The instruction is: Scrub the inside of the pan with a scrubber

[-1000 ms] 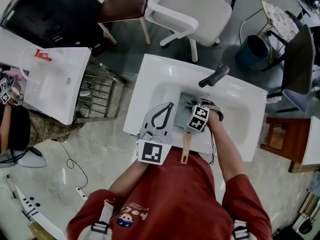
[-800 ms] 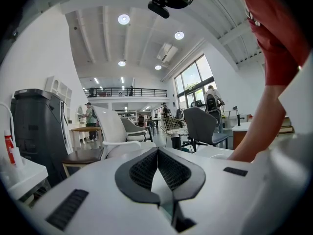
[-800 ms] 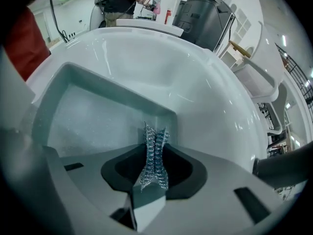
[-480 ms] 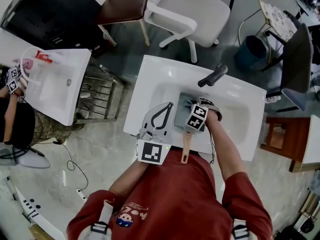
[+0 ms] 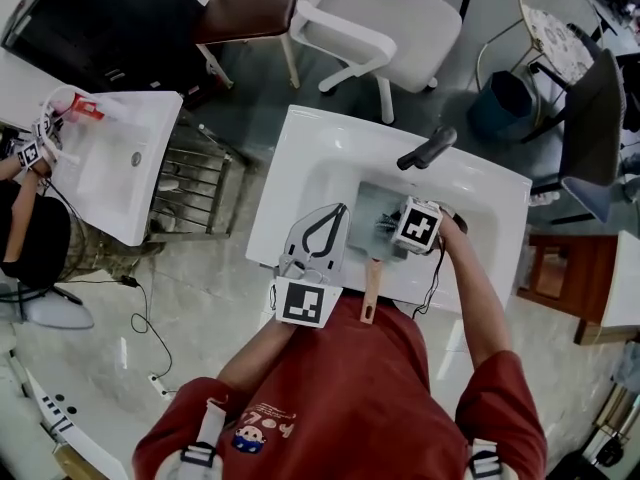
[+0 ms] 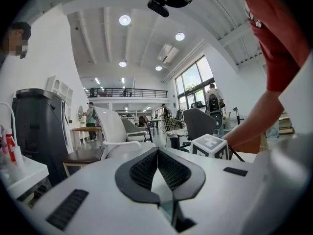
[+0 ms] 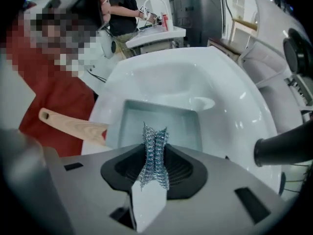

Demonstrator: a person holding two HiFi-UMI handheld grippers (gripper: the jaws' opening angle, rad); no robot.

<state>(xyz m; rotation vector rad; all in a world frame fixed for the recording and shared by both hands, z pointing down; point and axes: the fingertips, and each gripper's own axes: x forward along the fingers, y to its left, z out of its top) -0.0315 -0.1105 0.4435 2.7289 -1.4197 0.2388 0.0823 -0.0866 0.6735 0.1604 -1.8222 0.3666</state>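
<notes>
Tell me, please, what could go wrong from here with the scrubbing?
The left hand-held gripper is shut on nothing, so the pan lies unheld in the sink and may slide under pressure.
The metal scrubber is only pinched in the right hand-held gripper and could pull free.

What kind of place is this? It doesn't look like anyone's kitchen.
Probably a big open workshop or office hall, not a home. One white sink and a second sink stand in the open near an office chair; the left gripper view shows a high ceiling and tall windows.
</notes>
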